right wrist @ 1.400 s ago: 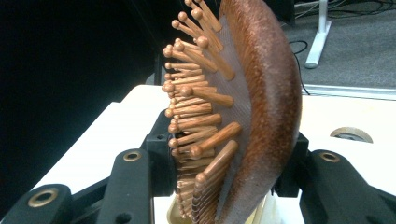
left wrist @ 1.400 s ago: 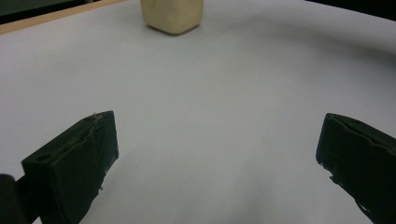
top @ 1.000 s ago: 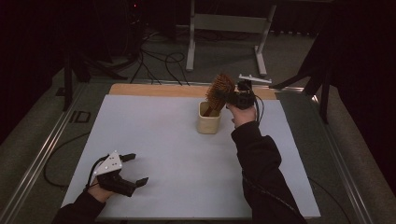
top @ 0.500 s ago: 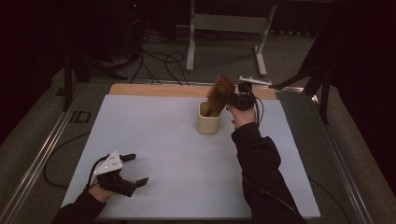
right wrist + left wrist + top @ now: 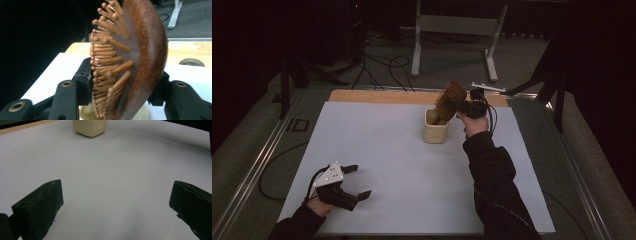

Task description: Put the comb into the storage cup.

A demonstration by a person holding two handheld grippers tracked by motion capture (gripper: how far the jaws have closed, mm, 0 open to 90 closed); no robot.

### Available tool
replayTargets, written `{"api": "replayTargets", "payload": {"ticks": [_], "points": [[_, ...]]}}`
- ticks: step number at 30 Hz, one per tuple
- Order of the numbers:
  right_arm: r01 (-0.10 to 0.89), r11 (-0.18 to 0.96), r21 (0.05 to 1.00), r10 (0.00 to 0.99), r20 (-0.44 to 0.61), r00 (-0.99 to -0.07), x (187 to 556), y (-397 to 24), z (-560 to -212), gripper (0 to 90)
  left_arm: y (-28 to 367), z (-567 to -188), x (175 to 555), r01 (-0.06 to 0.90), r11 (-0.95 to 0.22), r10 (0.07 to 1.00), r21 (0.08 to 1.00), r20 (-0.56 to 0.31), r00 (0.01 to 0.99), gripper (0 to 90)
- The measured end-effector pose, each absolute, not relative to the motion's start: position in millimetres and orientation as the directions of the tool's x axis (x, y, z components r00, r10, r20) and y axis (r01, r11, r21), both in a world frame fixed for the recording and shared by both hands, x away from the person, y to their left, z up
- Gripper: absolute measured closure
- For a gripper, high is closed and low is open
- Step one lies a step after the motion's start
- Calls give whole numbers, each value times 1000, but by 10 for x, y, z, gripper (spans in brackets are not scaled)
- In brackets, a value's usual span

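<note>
The right gripper (image 5: pixel 462 106) has the brown wooden paddle hairbrush with round-tipped pins (image 5: pixel 449 101) between its jaws. The jaws have just been opening, and I cannot tell whether they still press it. The brush stands nearly upright, its lower end inside the small cream square cup (image 5: pixel 435 127) at the far side of the white worktop (image 5: pixel 402 165). The left gripper (image 5: pixel 348 183) rests near-left, its jaws released and empty, well apart.

Reddish-brown wooden hairbrush (image 5: pixel 140 57) showing tan pegs, cream cup (image 5: pixel 435 127) sitting pale, white table (image 5: pixel 387 150) edging in light wood, black gripper (image 5: pixel 117 205) glinting matte
</note>
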State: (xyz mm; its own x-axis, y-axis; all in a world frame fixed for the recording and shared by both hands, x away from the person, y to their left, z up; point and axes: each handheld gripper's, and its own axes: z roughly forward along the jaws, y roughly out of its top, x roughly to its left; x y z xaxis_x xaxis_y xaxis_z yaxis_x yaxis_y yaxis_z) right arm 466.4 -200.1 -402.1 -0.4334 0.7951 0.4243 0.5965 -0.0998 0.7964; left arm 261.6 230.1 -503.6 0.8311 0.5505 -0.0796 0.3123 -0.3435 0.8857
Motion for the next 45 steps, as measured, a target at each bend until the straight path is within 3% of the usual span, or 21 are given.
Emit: {"api": "replayTargets", "payload": {"ticks": [10, 16, 20, 45], "points": [[584, -72, 808, 799, 398, -451, 4655, -1983, -4026, 418, 2309, -5036, 2620, 314, -344, 550, 885, -82, 831, 0], [586, -85, 805, 766, 429, -478, 4648, -2027, -4022, 206, 2310, -5036, 2619, 315, -343, 549, 885, -83, 831, 0], [582, -60, 811, 767, 411, -493, 4626, -2046, -4013, 134, 2307, -5033, 2619, 314, -342, 550, 886, -83, 831, 0], [518, 77, 852, 798, 259, -544, 4492, -2129, -4063, 90, 2306, -5017, 2623, 313, -340, 548, 887, -84, 832, 0]]}}
